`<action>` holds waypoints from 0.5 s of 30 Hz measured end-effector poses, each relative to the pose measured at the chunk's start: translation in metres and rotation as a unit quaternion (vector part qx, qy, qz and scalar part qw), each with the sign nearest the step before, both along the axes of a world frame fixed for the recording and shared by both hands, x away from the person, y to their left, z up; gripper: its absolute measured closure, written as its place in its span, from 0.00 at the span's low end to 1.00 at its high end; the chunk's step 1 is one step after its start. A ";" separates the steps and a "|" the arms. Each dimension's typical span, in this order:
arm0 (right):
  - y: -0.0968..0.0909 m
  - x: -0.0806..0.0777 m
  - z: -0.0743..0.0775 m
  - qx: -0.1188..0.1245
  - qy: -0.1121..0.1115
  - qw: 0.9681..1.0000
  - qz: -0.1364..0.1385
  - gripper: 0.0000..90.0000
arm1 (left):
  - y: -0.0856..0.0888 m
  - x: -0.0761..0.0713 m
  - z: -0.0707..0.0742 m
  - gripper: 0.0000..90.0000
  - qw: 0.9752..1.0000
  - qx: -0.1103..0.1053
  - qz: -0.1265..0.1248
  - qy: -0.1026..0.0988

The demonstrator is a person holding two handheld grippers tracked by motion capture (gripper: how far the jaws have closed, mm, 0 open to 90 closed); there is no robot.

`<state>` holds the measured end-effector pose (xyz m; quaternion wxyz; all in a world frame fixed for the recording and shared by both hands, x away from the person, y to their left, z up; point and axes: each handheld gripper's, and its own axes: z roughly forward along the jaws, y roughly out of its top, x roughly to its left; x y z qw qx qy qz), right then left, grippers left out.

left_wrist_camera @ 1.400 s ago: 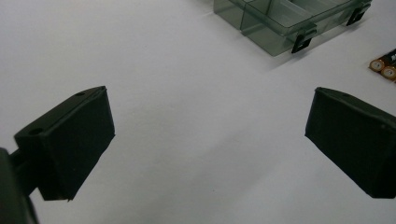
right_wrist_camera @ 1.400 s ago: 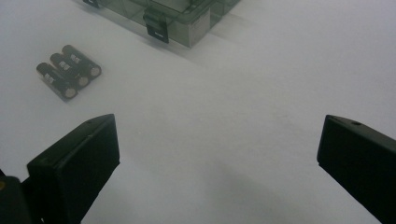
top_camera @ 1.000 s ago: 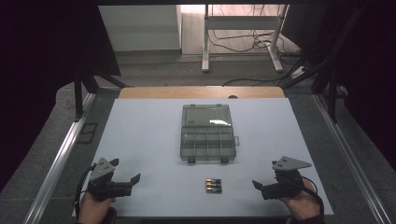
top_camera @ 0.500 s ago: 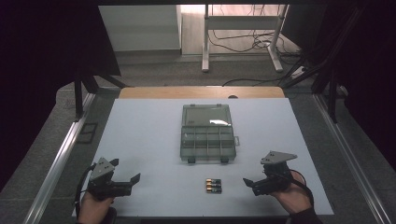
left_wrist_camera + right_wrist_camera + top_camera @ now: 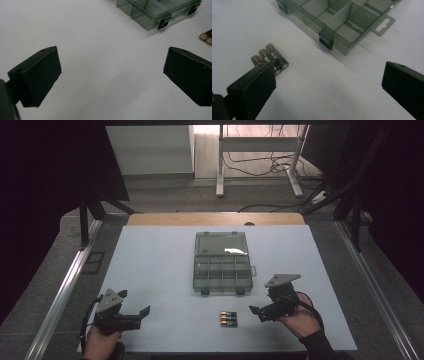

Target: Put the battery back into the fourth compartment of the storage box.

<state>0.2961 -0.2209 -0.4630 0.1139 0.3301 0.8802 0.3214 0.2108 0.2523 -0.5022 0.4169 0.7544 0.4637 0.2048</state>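
the right tool (image 5: 256,313) hovers with its jaws wide apart and empty, near the three batteries (image 5: 229,319) that lie side by side on the white counter (image 5: 150,265), just in front of the open compartment box (image 5: 222,262). the left tool (image 5: 142,315) is low at the near left corner, also wide and holding nothing, well apart from the batteries.
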 end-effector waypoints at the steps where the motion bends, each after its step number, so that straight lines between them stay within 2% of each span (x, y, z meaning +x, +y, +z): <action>1: 0.002 0.001 0.000 -0.003 0.001 1.000 0.001 0.00 | 0.000 0.000 0.000 0.02 1.000 0.000 0.000 0.000; 12: 0.027 0.011 0.002 -0.029 0.016 0.999 0.030 0.00 | 0.000 0.000 0.000 0.02 1.000 0.003 -0.001 0.001; 15: 0.032 0.013 0.002 -0.039 0.014 0.998 0.036 0.03 | -0.001 0.000 0.000 0.02 1.000 0.003 -0.001 0.001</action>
